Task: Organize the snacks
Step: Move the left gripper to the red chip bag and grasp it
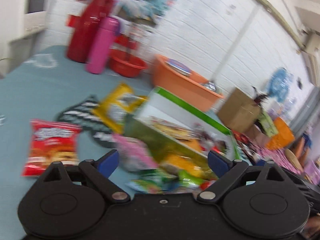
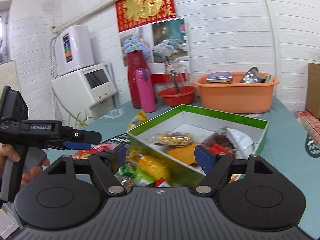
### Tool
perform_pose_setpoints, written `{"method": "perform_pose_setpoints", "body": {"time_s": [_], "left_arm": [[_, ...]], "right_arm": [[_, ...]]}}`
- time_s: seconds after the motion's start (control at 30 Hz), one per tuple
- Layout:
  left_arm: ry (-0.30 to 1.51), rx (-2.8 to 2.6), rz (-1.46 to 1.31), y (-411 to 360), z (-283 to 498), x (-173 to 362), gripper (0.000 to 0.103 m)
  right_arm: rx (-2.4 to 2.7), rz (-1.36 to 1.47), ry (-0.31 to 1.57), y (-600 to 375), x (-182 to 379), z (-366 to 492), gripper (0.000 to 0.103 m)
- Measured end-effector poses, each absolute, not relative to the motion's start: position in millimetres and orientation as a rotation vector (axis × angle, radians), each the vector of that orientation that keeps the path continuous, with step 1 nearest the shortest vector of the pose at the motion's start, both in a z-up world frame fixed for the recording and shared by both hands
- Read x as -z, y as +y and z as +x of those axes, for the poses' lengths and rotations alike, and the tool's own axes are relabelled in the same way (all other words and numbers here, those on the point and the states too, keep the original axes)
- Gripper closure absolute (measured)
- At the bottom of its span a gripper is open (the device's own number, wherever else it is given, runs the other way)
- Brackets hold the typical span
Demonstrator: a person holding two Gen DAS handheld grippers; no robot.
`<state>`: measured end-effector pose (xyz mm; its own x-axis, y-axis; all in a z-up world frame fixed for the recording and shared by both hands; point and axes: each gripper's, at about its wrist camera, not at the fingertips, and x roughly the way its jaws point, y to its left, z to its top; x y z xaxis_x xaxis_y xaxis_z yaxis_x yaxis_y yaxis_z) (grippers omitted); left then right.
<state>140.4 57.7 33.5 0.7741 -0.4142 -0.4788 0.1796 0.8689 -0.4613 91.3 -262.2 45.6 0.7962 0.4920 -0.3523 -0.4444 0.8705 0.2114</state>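
A green box with a white inside [image 2: 224, 118] stands on the teal table and holds several snack packs. More packs lie outside its near-left wall, among them a yellow pack [image 2: 154, 166] and a green one [image 2: 130, 170]. My right gripper [image 2: 162, 156] is open above that loose pile with nothing between its fingers. In the blurred left wrist view my left gripper [image 1: 163, 160] is open too, above a pink pack [image 1: 136, 152] and green packs [image 1: 160, 182]. A red chip bag [image 1: 53, 146] and a yellow bag [image 1: 120, 104] lie left of the box [image 1: 190, 104]. The left gripper [image 2: 80, 142], held by a hand, shows at the left of the right wrist view.
At the back stand a red flask [image 2: 137, 80], a pink bottle [image 2: 145, 90], a red bowl [image 2: 177, 98] and an orange basin [image 2: 236, 96] with dishes. A white appliance [image 2: 88, 88] is at the left and a cardboard box [image 1: 238, 110] to the right. A black-and-white patterned mat [image 1: 80, 112] lies under the bags.
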Motion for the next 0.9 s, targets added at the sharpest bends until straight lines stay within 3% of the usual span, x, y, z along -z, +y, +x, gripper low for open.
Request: {"method": "perform_pose_setpoints", "body": {"time_s": [0.2, 0.47, 0.57, 0.63, 0.9], "left_arm": [[0.602, 0.089, -0.470, 121.8, 144.6, -13.7, 0.000], [0.684, 0.029, -0.474, 147.4, 177.1, 20.3, 0.000], [0.702, 0.038, -0.454, 147.9, 180.8, 25.1, 0.025], [0.715, 0.083, -0.438, 146.9, 179.8, 26.1, 0.035], [0.780, 0.320, -0.457, 134.1, 133.1, 31.0, 0.040]], "right_arm": [[-0.565, 0.120, 0.452, -234.6, -40.0, 88.9, 0.000], [-0.627, 0.095, 0.523, -201.4, -29.0, 83.9, 0.000], [-0.640, 0.092, 0.537, -192.8, -27.2, 84.4, 0.000], [-0.656, 0.096, 0.546, -186.6, -25.9, 84.9, 0.000], [-0.804, 0.098, 0.610, -147.2, -13.3, 82.7, 0.000]]}}
